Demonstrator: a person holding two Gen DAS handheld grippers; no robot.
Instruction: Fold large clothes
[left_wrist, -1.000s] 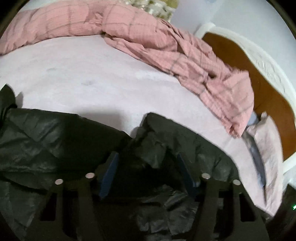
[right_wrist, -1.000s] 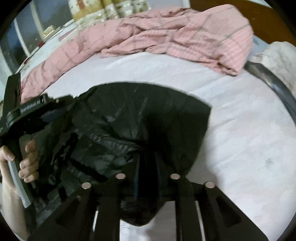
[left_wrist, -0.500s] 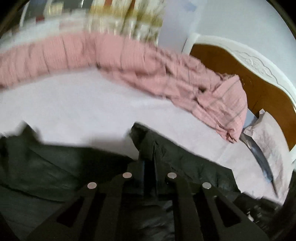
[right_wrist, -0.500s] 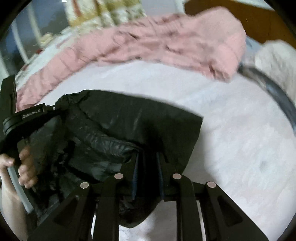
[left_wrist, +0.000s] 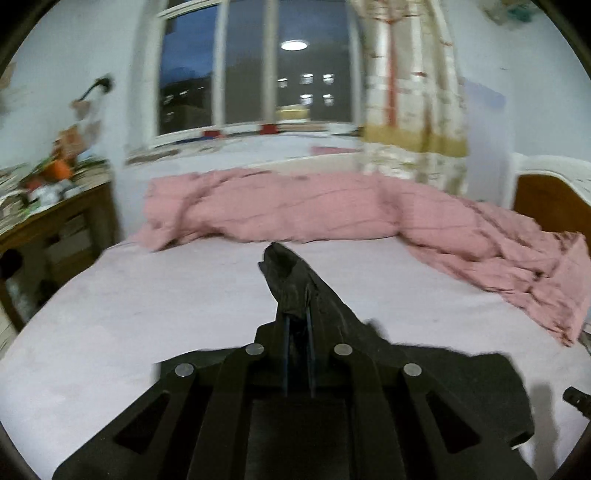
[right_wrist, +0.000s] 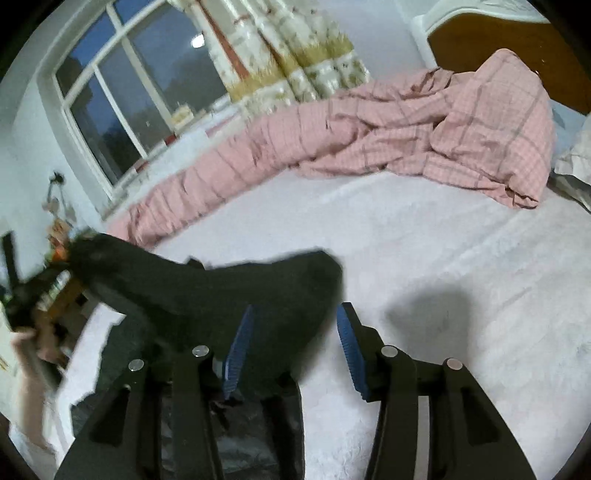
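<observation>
- My left gripper (left_wrist: 297, 334) is pressed together on a fold of the black jacket (left_wrist: 295, 280). I hold this part up above the bed (left_wrist: 147, 314), so that the cloth hangs free and I can lay it over the rest.
- My right gripper (right_wrist: 293, 345) is opening now. The black cloth lies between its blue pads (right_wrist: 236, 350), but the pads do not press on it, so I judge this side is being let go to rest on the bed.
- The jacket lies at the near edge of the bed, one end lifted toward my left hand (right_wrist: 40, 332), the other end low under my right gripper. The fold is not finished in my judgement, because the cloth is one slanted sheet and not a flat stack.
- The middle of the bed is bare, so nothing stands in the way of laying the jacket down there.
- A pink checked quilt (right_wrist: 369, 136) is bunched along the far edge of the bed, well apart from the jacket. It can only disturb if I carry the fold too far forward.
- A wooden headboard (right_wrist: 491, 44) closes the right end of the bed, with a pillow (right_wrist: 574, 162) just beside the quilt.
- Behind the far edge are a dark window (left_wrist: 255, 74) and a curtain (left_wrist: 410, 92); a cluttered wooden table (left_wrist: 55, 218) stands past the left end.
</observation>
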